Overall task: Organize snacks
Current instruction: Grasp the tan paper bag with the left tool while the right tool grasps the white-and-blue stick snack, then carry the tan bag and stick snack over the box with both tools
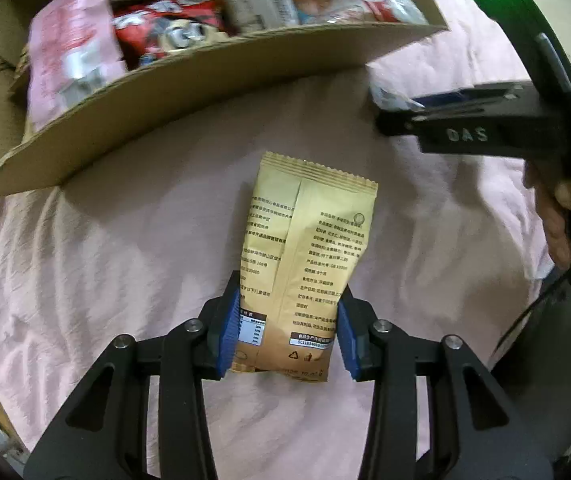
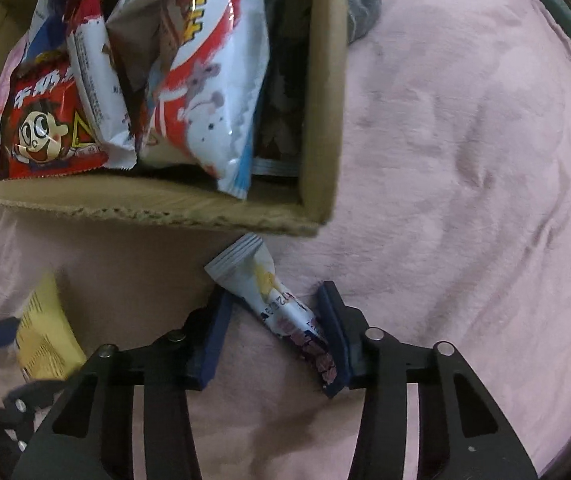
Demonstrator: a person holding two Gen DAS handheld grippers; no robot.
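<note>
left gripper point(image 1: 287, 330) clamps tan pouch point(image 1: 305, 264); right gripper point(image 2: 275, 340) jaws apart around white sachet point(image 2: 275, 300); "oas" embossed.

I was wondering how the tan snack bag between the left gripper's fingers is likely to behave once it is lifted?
The tan snack bag looks puffed and thin-walled, so it is probably light for its size. The left gripper holds only its lower end, so the long top may sag or swing. The film looks smooth, so it might slip between the pads.

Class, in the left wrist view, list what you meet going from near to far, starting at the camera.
Left tongs → tan snack bag → bare pink sheet → cardboard box wall → red snack packet inside.
</note>
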